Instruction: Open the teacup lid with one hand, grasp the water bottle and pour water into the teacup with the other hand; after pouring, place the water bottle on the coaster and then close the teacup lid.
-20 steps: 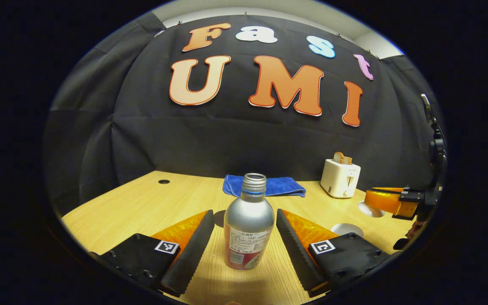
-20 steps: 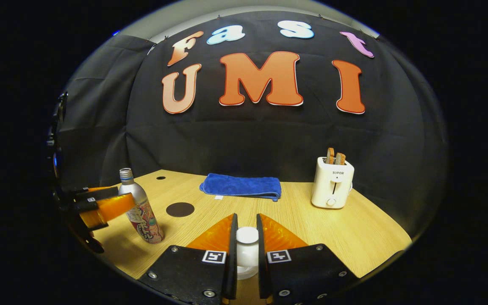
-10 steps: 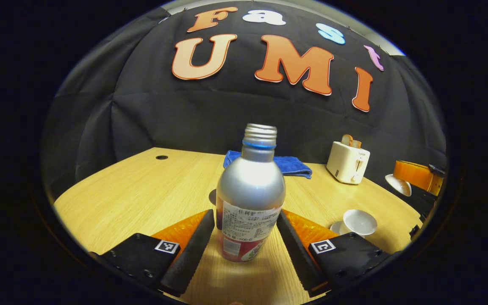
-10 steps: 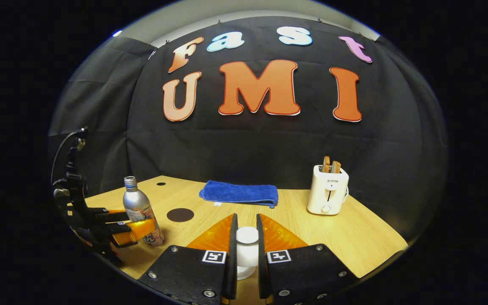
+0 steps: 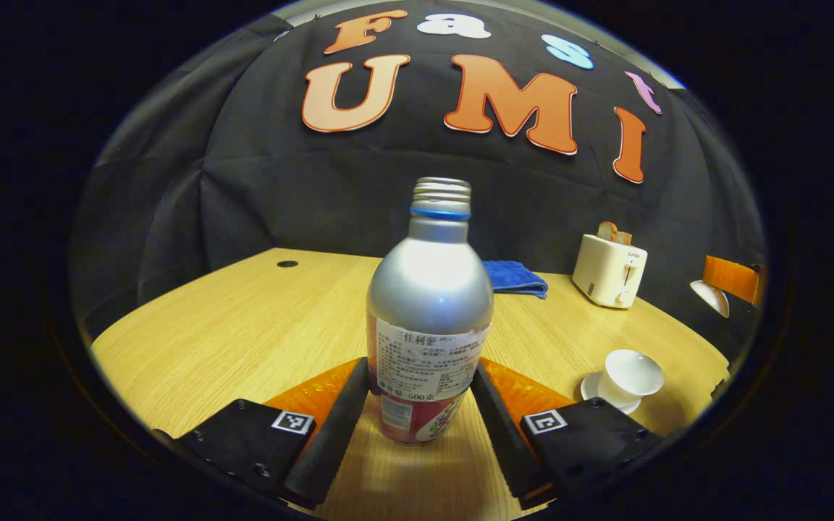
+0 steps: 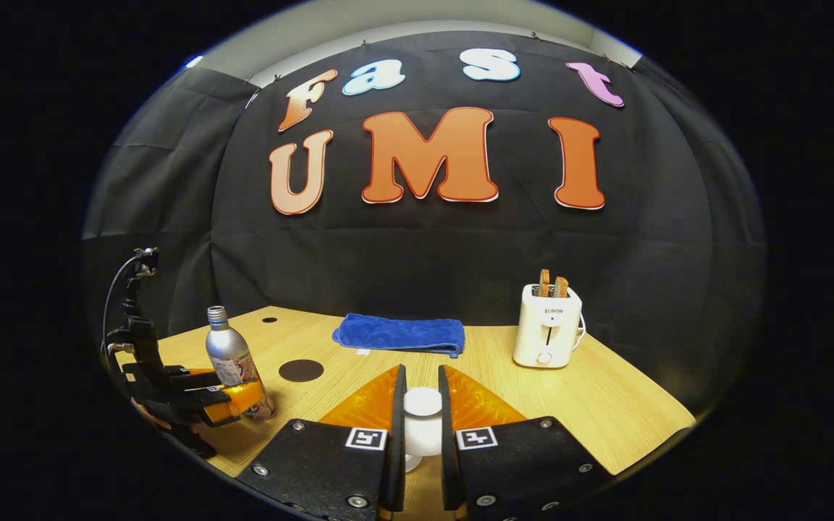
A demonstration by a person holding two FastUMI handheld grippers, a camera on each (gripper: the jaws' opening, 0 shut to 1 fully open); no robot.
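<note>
The bottle [image 5: 429, 311] is flanked by the left tongs [image 5: 420, 405]; contact cannot be told. The lid [image 6: 422, 420] is clenched in the right tongs [image 6: 418, 427] above the table [image 6: 605, 405].

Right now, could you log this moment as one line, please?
left gripper: shut on water bottle | right gripper: holding teacup lid | teacup: open

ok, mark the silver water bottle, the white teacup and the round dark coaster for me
silver water bottle [image 5: 430, 289], left gripper view, on its shoulder.
white teacup [image 5: 633, 373], left gripper view, on its bowl.
round dark coaster [image 6: 301, 370], right gripper view, on its centre.
</note>
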